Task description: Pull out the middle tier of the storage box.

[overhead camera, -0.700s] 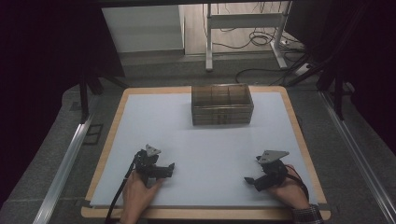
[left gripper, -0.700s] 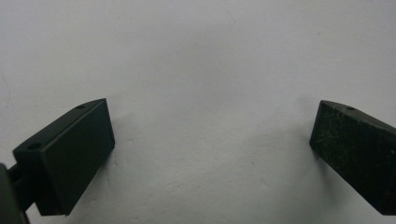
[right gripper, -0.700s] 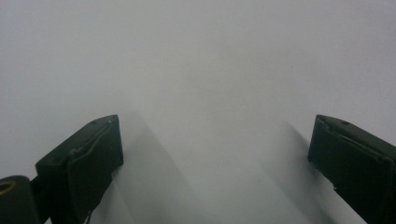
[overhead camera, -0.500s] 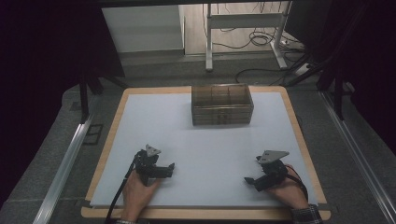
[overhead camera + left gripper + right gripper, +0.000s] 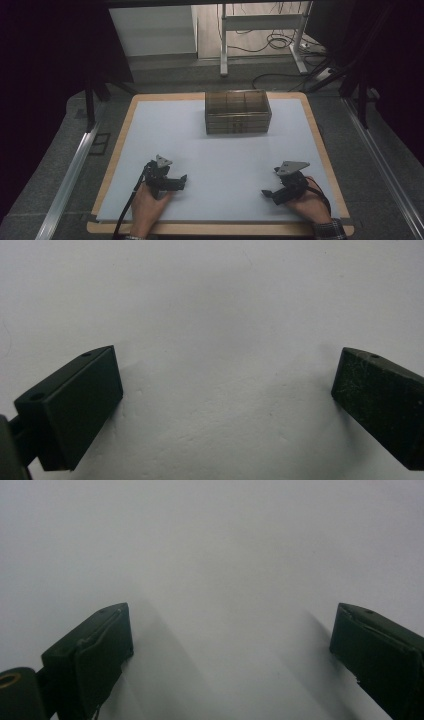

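- Nothing had moved since the earlier frame: both of my hands lay where they had been, and the brown box [image 5: 238, 111] kept its place.
- My left gripper [image 5: 181, 181] rested on the white tabletop [image 5: 220, 155] at about 7 o'clock, its jaws standing wide apart with only bare white surface between them, as the left gripper view confirmed.
- My right gripper [image 5: 267, 193] lay at about 5 o'clock, pointing inward toward the other; its jaws were likewise spread wide and held nothing.
- That box, see-through, divided into compartments on top and with what looked like drawers in its front, stood at 12 o'clock, near the far edge of the white sheet, well apart from both grippers.
- Whether anything lay inside the compartments I could not tell from the high view.
- By my reading, the work had not yet begun: the box was untouched and neither gripper was reaching for it.
- Everything was left to do, beginning with bringing a gripper across the open sheet toward the box.
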`<state>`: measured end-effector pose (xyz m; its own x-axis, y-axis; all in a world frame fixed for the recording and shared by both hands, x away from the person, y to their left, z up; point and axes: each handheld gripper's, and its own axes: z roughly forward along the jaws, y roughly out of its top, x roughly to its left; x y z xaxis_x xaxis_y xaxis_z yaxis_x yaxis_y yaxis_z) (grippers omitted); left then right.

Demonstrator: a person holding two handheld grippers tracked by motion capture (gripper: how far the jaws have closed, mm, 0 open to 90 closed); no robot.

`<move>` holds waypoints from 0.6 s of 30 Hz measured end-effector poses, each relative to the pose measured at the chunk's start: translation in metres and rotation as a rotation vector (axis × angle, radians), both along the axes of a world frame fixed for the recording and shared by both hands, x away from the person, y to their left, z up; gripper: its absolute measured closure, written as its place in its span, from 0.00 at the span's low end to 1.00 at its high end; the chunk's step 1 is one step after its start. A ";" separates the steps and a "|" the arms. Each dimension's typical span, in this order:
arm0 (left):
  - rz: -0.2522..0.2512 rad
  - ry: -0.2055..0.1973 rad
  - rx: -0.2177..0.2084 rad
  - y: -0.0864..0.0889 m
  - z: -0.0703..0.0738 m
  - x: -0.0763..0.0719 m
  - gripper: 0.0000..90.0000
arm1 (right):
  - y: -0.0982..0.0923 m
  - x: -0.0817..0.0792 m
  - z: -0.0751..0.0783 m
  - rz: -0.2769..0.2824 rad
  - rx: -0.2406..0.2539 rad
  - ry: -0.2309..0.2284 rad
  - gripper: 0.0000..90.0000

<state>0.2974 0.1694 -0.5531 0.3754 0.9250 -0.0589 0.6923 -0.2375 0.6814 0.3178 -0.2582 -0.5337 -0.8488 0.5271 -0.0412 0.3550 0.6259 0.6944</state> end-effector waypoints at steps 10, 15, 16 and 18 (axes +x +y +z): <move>0.000 0.000 0.000 0.000 0.000 0.000 0.00 | -0.001 0.000 0.001 -0.002 0.003 0.001 0.05; 0.000 0.000 0.001 0.000 0.000 0.000 0.00 | -0.005 0.001 0.004 -0.015 0.013 -0.002 0.16; 0.000 0.000 0.001 0.000 0.000 0.000 0.00 | -0.006 0.001 0.004 -0.014 0.009 0.003 0.16; 0.000 0.000 0.000 0.000 0.000 0.000 0.00 | -0.006 0.000 0.006 -0.017 -0.002 0.002 0.16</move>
<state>0.2975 0.1694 -0.5531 0.3753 0.9250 -0.0588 0.6924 -0.2376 0.6812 0.3179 -0.2644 -0.5281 -0.8395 0.5418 -0.0406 0.3672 0.6208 0.6927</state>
